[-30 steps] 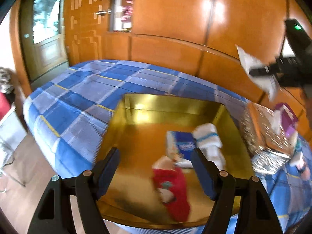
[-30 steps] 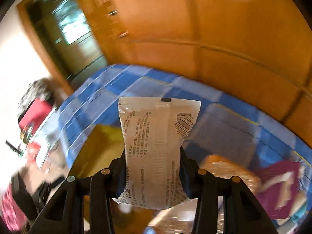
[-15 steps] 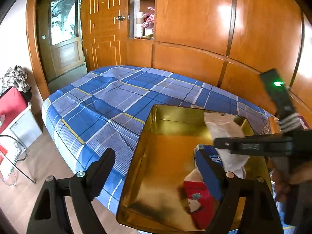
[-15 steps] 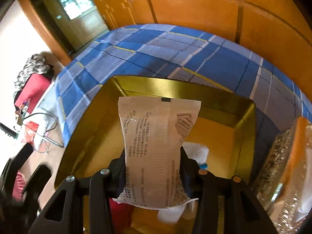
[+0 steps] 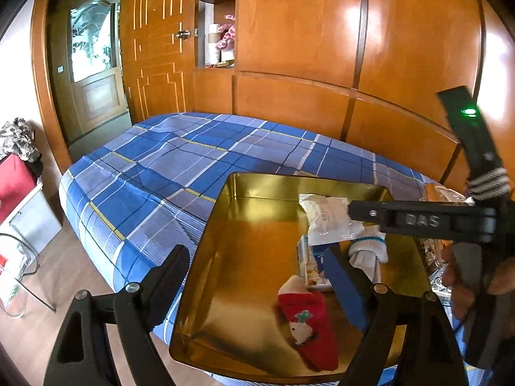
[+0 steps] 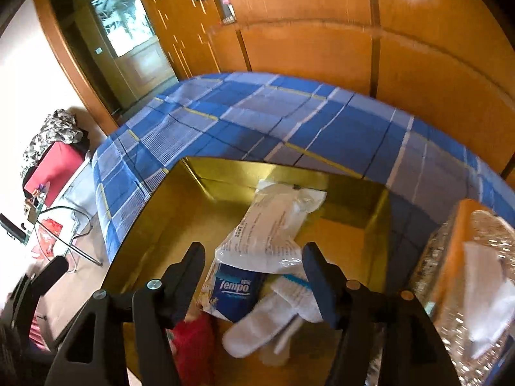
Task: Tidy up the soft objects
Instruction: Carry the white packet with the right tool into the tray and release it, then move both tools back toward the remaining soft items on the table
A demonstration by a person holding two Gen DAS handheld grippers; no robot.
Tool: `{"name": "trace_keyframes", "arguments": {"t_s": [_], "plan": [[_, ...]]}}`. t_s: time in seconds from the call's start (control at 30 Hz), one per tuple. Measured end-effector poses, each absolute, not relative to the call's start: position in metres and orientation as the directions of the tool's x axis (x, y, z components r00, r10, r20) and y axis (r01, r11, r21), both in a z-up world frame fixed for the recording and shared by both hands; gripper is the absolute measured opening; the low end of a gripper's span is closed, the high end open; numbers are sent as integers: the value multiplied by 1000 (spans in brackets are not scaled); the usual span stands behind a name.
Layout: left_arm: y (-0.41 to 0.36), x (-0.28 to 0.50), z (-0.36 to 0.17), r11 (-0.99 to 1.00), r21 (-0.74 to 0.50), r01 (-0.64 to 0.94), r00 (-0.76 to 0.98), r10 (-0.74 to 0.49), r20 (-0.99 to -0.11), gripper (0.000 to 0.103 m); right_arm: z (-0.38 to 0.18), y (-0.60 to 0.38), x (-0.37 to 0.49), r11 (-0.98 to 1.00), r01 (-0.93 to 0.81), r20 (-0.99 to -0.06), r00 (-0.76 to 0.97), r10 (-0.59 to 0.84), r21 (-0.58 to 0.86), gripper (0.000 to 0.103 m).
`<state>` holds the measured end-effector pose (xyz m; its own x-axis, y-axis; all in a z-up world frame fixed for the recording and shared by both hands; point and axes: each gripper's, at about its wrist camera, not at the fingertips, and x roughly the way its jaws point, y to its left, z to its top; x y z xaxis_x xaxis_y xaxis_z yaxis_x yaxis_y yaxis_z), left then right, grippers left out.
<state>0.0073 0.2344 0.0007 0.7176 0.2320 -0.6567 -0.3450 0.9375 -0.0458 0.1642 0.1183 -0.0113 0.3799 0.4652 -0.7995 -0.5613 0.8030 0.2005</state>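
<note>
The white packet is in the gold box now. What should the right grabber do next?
Probably lift the right gripper away toward the foil tray for another item: it's open and the white packet already lies in the gold box.

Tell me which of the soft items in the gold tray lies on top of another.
The white plastic packet: its near end rests on the blue Tempo tissue pack. The white sock and red sock lie lower, beside it.

Bright daylight, glare on wooden panels, fisheye-bent edges, right view perhaps motion-blurred.
</note>
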Motion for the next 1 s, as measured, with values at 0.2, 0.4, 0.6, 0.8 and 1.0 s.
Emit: {"name": "trace_keyframes", "arguments": {"t_s": [0.2, 0.4, 0.6, 0.8, 1.0], "plan": [[224, 6, 3, 945, -44, -323, 727, 218, -651, 86, 4, 90, 137, 799, -583, -761, 451, 467, 145, 64], [215, 5, 4, 955, -44, -293, 734, 195, -650, 86, 16, 57, 109, 801, -592, -723, 515, 461, 89, 64], [204, 5, 1, 965, -45, -257, 739, 166, -653, 86, 26, 12, 88, 820, -571, -700, 567, 434, 45, 64], [192, 6, -2, 975, -71, -211, 745, 113, -658, 86, 37, -56, 78, 877, -479, -676, 636, 373, 33, 64], [171, 5, 12, 989, -94, -114, 774, 29, -633, 85, 47, -143, 80, 950, -310, -651, 715, 254, 30, 64]]}}
